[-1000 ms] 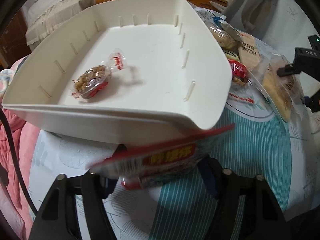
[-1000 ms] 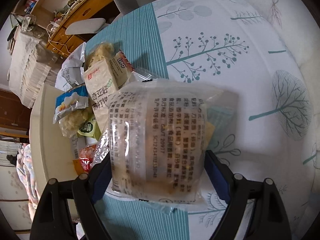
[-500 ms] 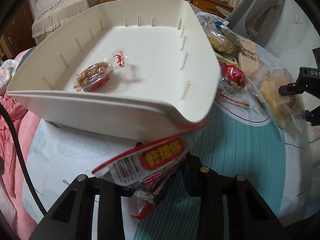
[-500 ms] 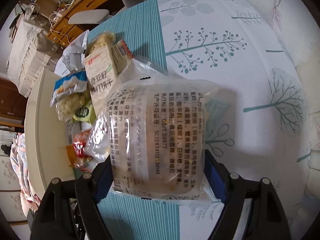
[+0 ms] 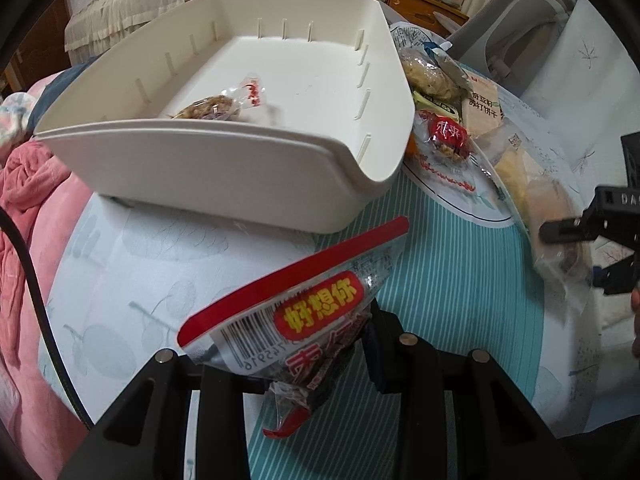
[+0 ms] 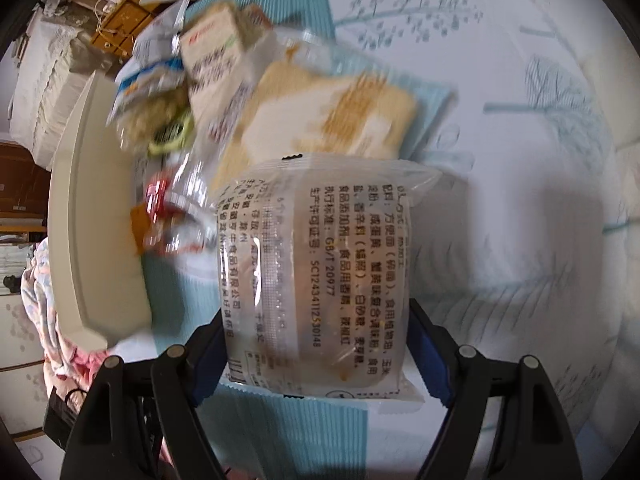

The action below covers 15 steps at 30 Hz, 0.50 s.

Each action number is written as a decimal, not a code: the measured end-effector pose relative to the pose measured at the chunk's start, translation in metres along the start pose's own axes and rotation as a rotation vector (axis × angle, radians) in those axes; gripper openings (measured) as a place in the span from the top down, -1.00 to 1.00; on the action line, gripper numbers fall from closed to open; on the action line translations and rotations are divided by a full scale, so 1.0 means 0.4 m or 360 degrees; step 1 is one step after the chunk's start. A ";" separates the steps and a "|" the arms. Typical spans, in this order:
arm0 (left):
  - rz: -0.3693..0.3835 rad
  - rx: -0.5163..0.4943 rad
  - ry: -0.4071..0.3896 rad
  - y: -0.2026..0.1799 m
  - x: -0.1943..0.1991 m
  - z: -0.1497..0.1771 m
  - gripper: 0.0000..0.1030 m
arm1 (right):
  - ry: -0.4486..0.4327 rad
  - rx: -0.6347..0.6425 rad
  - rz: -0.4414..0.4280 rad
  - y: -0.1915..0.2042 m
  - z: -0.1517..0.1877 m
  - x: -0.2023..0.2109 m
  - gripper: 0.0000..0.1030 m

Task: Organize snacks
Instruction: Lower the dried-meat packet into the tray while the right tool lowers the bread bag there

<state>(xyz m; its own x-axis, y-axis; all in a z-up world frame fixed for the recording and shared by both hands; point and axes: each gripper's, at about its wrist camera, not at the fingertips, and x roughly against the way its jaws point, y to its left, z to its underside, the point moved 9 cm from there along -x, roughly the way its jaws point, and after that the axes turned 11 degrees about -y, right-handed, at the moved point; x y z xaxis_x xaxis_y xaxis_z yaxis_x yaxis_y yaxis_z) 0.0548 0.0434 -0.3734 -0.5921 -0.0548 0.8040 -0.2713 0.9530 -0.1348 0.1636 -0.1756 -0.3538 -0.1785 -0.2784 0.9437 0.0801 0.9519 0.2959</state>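
My left gripper (image 5: 296, 360) is shut on a red-topped snack bag (image 5: 296, 304) and holds it over the tablecloth, just in front of the white bin (image 5: 224, 168). One wrapped nut snack (image 5: 212, 106) lies inside the bin. My right gripper (image 6: 316, 344) is shut on a clear printed snack packet (image 6: 316, 264), lifted above the table; it shows at the right edge of the left wrist view (image 5: 580, 232). The bin's wall shows at the left of the right wrist view (image 6: 96, 216).
A pile of snacks lies right of the bin: a red-wrapped snack (image 5: 446, 136), a cracker box (image 5: 482, 106), a bagged pastry (image 5: 428, 74) and sliced bread in a bag (image 6: 328, 116). A pink blanket (image 5: 28, 208) lies left of the table. A chair (image 5: 520, 4) stands behind.
My left gripper drew back from the bin and lowered, so the red bag now sits clear of the bin's rim. My right gripper lifted its packet off the bread and swung toward the bin.
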 end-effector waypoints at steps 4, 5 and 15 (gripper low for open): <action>0.0030 0.0033 0.0029 0.003 0.033 0.014 0.36 | 0.0093 0.0037 -0.0050 0.037 0.061 -0.002 -0.54; 0.0034 0.0035 0.0045 0.003 0.041 0.020 0.36 | 0.0118 0.0046 -0.0067 0.048 0.078 -0.001 -0.54; 0.0127 -0.0030 0.0079 -0.006 0.133 -0.009 0.36 | 0.0194 0.0134 -0.0189 0.173 0.174 0.028 -0.54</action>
<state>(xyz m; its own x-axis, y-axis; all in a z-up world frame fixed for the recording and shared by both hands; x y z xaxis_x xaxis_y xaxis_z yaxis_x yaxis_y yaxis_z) 0.0269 0.0395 -0.3283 -0.5726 0.0358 0.8190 -0.2101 0.9593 -0.1888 0.0987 -0.1039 -0.3332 -0.0612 -0.3981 0.9153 -0.0178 0.9173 0.3978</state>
